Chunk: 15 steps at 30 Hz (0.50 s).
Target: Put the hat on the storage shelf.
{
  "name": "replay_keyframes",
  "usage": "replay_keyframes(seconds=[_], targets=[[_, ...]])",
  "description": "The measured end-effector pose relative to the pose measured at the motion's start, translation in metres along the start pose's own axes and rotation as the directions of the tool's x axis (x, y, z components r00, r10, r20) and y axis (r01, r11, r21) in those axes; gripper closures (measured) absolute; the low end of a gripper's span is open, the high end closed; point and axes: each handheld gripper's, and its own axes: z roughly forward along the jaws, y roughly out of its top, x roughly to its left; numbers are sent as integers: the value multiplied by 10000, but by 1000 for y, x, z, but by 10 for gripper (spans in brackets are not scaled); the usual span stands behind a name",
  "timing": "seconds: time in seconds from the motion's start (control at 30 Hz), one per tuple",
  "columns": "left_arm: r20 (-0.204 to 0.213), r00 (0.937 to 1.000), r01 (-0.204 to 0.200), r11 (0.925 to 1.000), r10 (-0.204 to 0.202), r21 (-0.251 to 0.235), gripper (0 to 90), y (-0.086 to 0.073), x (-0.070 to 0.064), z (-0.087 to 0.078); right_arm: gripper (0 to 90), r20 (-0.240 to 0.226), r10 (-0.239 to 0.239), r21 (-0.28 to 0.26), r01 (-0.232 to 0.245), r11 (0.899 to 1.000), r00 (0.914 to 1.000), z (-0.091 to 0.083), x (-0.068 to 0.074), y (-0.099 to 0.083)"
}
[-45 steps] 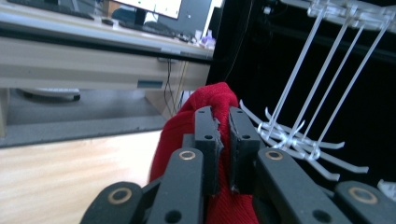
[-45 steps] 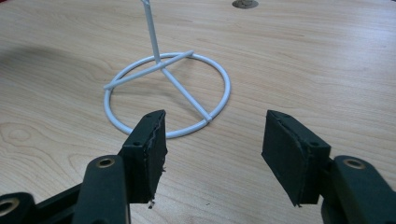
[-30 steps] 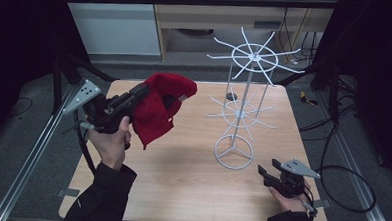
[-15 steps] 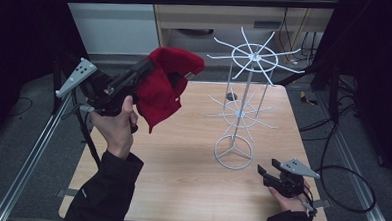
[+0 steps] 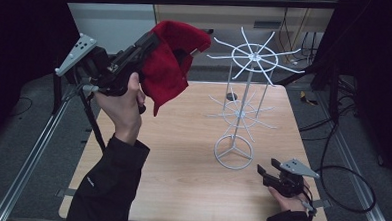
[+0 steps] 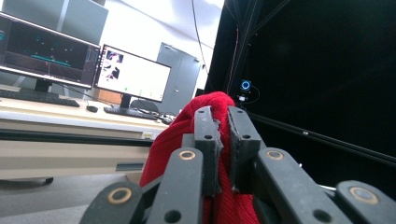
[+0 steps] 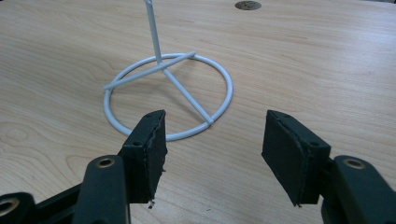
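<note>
A red knitted cloth [image 5: 168, 64] hangs high above the table's left side, held up by my left gripper [image 5: 152, 38], which is shut on it. In the left gripper view the red cloth [image 6: 182, 140] bulges around the closed left gripper [image 6: 222, 122]. A white wire rack [image 5: 244, 110] with two tiers of spokes stands on a ring base at the table's middle right. My right gripper [image 5: 262, 172] rests low near the front right edge, open and empty. Its view shows the right gripper [image 7: 212, 140] facing the rack's ring base [image 7: 168, 95].
The wooden table [image 5: 181, 170] has a small round grommet [image 5: 231, 96] behind the rack. A metal frame rail [image 5: 26, 158] runs along the left side. Cables [image 5: 341, 172] lie on the floor at the right. Monitors [image 6: 130, 74] stand on a far desk.
My left gripper has lifted the red cloth higher and a little to the right, toward the rack's top tier. The right gripper has stayed still.
</note>
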Motion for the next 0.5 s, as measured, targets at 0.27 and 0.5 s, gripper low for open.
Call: replay_keyframes(seconds=[0.27, 0.5], targets=[[26, 10000, -78, 10000, 78, -30, 837, 2, -6, 11, 402, -18, -31, -26, 31, 10000, 10000, 0, 0, 0], [71, 9999, -99, 9997, 101, -234, 838, 9, -11, 18, 404, 7, -131, -7, 131, 9999, 9999, 1, 0, 0]])
